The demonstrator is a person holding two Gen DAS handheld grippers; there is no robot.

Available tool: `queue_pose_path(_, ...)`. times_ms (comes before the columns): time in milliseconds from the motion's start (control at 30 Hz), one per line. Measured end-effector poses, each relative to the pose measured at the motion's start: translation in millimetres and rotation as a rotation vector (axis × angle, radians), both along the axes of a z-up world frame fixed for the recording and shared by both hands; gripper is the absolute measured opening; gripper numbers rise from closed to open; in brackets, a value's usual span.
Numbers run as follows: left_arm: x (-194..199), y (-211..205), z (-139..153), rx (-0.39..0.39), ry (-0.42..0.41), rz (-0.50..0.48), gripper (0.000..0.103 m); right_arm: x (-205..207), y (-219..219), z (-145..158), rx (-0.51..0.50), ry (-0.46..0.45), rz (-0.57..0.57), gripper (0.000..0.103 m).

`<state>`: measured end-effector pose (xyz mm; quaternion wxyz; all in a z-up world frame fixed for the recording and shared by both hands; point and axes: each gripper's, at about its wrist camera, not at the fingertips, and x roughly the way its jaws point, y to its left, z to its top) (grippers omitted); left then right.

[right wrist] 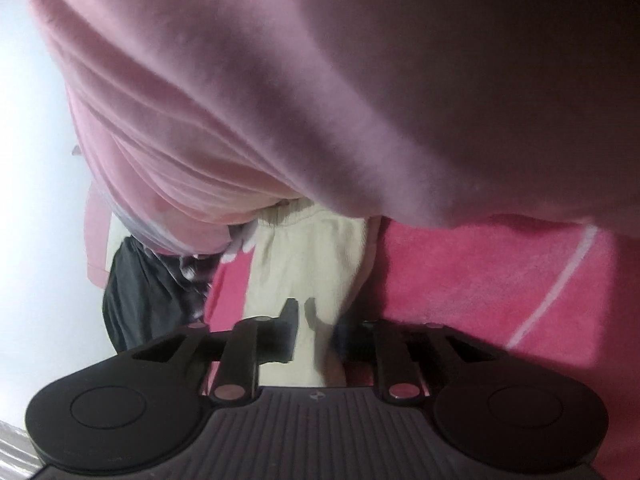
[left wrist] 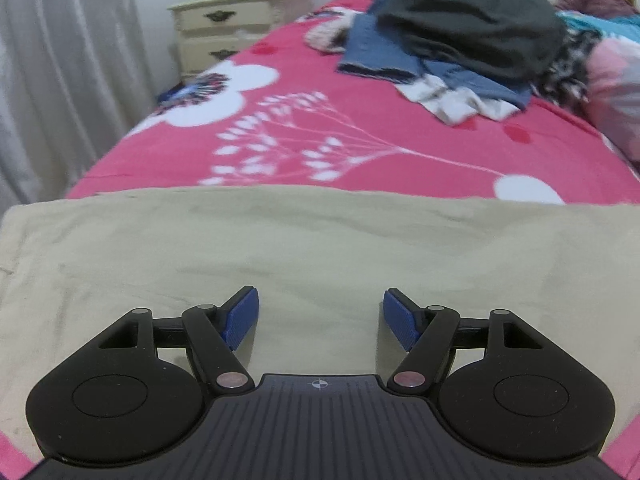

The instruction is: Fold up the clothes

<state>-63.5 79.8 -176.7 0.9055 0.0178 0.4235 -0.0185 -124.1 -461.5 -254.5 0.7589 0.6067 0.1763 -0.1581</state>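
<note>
A beige garment [left wrist: 320,240] lies spread flat across the near end of the pink bedspread [left wrist: 304,92]. My left gripper [left wrist: 320,298] hovers just over it, open, with nothing between its blue pads [left wrist: 242,320]. In the right wrist view a bunched strip of the beige garment [right wrist: 308,248] runs up between the fingers of my right gripper [right wrist: 316,316], which stand close together and pinch it. A soft pink garment [right wrist: 360,80] hangs close over the camera and hides most of that view.
A pile of clothes sits at the far end of the bed: a dark grey garment [left wrist: 472,20], jeans [left wrist: 376,56] and a white piece [left wrist: 456,100]. A cream nightstand [left wrist: 236,28] and a curtain [left wrist: 60,80] stand to the left. A dark garment [right wrist: 136,304] lies left of the right gripper.
</note>
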Motion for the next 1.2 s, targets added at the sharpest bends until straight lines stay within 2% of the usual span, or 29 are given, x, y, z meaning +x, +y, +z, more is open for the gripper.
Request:
queue_pose_path(67, -3, -9, -3, 0.016, -0.006, -0.034, 0.070, 2, 1, 1, 0.002, -0.004, -0.004, 0.026)
queue_pose_path(167, -6, -18, -9, 0.026, 0.000, -0.068, 0.070, 7, 3, 2, -0.012, 0.005, -0.003, 0.025)
queue_pose_path(200, -7, -20, -12, 0.035, 0.004, -0.077, 0.071, 7, 3, 3, -0.022, 0.013, 0.002, 0.023)
queue_pose_path(267, -10, -26, -16, 0.074, -0.001, -0.096, 0.071, 8, 4, 4, -0.043, 0.036, 0.009, 0.008)
queue_pose_path(333, -11, -27, -18, 0.087, -0.008, -0.101, 0.071, 6, 5, 6, -0.045, 0.032, 0.010, 0.007)
queue_pose_path(500, -11, -26, -18, 0.081, -0.008, -0.095, 0.071, 4, 11, 20, -0.069, -0.016, 0.035, 0.006)
queue_pose_path(867, -13, -27, -20, 0.081, -0.017, -0.090, 0.071, 14, 38, 68, -0.215, -0.113, 0.190, 0.006)
queue_pose_path(1200, -14, -33, -20, 0.080, -0.021, -0.078, 0.072, 16, 50, 79, -0.261, -0.129, 0.245, 0.006)
